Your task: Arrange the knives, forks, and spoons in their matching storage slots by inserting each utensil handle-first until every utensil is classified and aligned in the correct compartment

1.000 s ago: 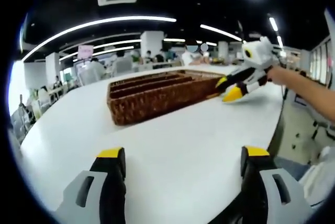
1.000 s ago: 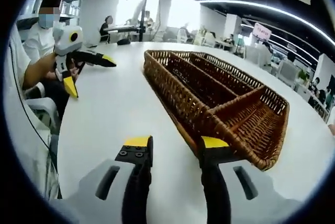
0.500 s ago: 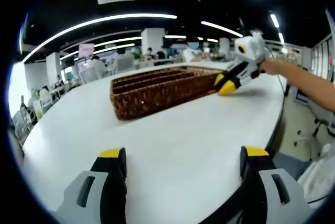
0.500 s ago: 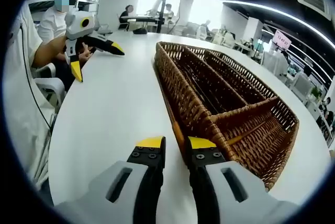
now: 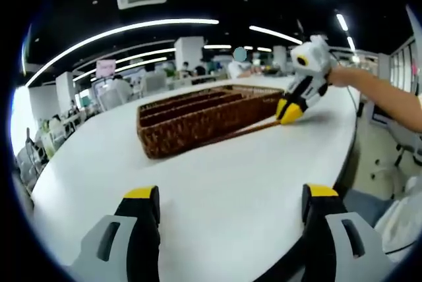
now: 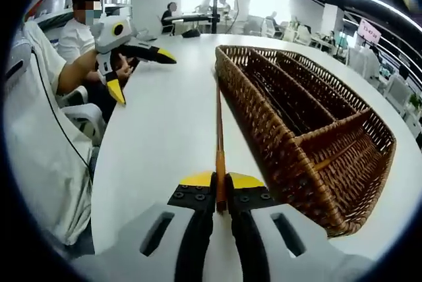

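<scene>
Utensil with a long, thin orange-brown handle lies along the white tabletop, running just beside the near long wall of the wicker tray; which kind of utensil it is I cannot tell, as its far end is too small to read. The right claw is closed on the near end of that handle, its yellow-tipped jaws pressed together around it. In the left gripper view the same claw comes in from the right, tips down at the tray's near corner, with the thin handle stretching along the foot of the tray wall. The tray has several long slots and one crosswise compartment at the end nearer the right claw; a thin orange-brown piece lies in that crosswise part. The left claw hovers over bare tabletop, well apart from the tray, its jaws spread wide with nothing between them. A seated person holds it at the tabletop's edge.
</scene>
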